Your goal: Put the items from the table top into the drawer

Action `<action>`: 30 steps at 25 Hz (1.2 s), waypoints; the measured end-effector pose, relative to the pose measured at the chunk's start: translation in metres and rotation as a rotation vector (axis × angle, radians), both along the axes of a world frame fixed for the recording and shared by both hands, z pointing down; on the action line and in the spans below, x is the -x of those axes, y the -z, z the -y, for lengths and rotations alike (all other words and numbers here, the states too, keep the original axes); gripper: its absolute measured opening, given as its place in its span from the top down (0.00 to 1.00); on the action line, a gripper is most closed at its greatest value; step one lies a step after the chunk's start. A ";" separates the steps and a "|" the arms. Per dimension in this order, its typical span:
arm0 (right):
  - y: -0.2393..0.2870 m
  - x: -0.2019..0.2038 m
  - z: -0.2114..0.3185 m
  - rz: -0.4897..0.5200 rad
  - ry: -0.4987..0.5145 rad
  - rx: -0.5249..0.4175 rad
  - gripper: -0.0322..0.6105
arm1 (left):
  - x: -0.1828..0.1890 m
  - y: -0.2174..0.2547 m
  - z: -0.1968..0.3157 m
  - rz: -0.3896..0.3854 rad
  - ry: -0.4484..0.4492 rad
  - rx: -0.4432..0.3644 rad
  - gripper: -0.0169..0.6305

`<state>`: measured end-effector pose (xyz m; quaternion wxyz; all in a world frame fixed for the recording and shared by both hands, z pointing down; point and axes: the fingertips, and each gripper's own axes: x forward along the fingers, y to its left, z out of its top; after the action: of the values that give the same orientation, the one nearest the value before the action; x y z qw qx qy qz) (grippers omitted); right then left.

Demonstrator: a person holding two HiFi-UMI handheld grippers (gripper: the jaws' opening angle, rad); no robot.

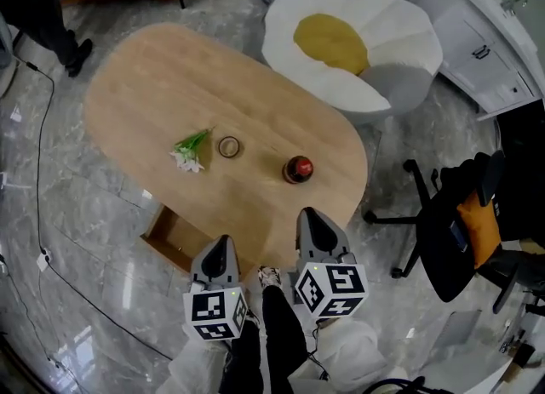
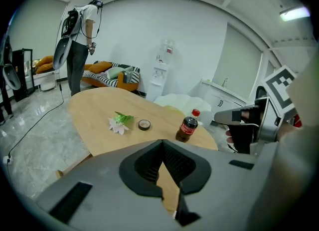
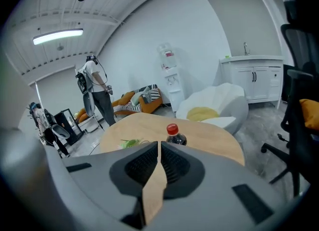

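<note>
On the oval wooden table (image 1: pixel 153 86) lie a white flower with green leaves (image 1: pixel 189 151) and a small tape ring (image 1: pixel 229 146). A dark cola bottle with a red cap (image 1: pixel 298 168) stands to their right. A wooden drawer (image 1: pixel 173 240) stands open under the table's near edge. My left gripper (image 1: pixel 223 245) hovers just right of the drawer, jaws shut and empty. My right gripper (image 1: pixel 308 217) is over the near table edge below the bottle, shut with nothing in it. The left gripper view shows the flower (image 2: pixel 119 123), ring (image 2: pixel 144 124) and bottle (image 2: pixel 188 126) ahead.
A white petal-shaped chair with a yellow cushion (image 1: pixel 349 39) stands behind the table. A black office chair (image 1: pixel 456 222) is at the right. A cable (image 1: pixel 38 171) runs over the grey floor at left. A person (image 2: pixel 79 40) stands far behind the table, near a sofa.
</note>
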<state>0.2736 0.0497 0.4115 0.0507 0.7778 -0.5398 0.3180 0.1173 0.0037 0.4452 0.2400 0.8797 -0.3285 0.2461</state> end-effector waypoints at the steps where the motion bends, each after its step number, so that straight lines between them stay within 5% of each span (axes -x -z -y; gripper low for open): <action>1: -0.002 -0.003 0.001 0.001 0.006 0.003 0.87 | -0.003 -0.001 0.000 0.000 -0.003 0.001 0.98; 17: -0.028 -0.045 0.032 -0.018 0.049 0.029 0.85 | -0.027 -0.034 0.024 0.042 0.030 0.046 0.98; 30: -0.038 -0.053 0.058 -0.074 0.131 0.046 0.65 | -0.040 -0.054 0.038 0.049 0.054 0.082 0.98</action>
<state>0.3268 -0.0079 0.4499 0.1090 0.7505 -0.5800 0.2974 0.1573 -0.0339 0.4989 0.2741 0.8537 -0.3476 0.2744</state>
